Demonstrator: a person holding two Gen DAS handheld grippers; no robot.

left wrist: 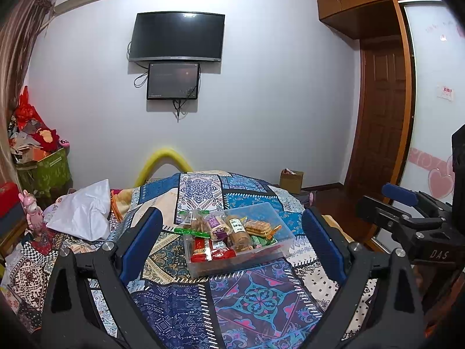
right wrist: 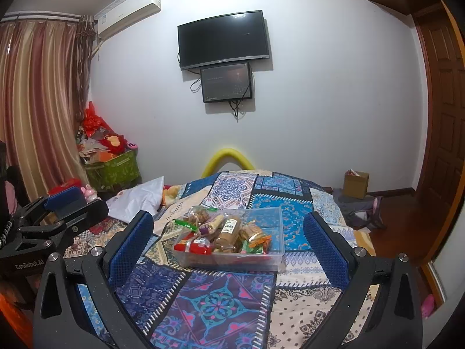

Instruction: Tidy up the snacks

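A clear plastic box (left wrist: pixel 279 250) (right wrist: pixel 273 257) sits on the patterned bedspread (left wrist: pixel 255 299) (right wrist: pixel 209 299). It holds several wrapped snacks: red packets (left wrist: pixel 203 250) (right wrist: pixel 193 245), a brown roll (left wrist: pixel 237 231) (right wrist: pixel 228 229), biscuits (left wrist: pixel 258 226) and green-trimmed bags (left wrist: pixel 189 222) (right wrist: pixel 186 224). My left gripper (left wrist: pixel 232 241) is open and empty, its blue pads (left wrist: pixel 139 244) either side of the box, short of it. My right gripper (right wrist: pixel 229 247) is open and empty, likewise framing the box from nearer me. Each gripper shows at the other view's edge.
A white pillow (left wrist: pixel 84 212) (right wrist: pixel 139 200) lies at the bed's left. A green bin of red clutter (left wrist: pixel 43 168) (right wrist: pixel 113 165) stands by the curtain. A cardboard box (left wrist: pixel 292 180) (right wrist: pixel 356 184) sits on the floor by the wall. A wooden door (left wrist: pixel 380 110) is right.
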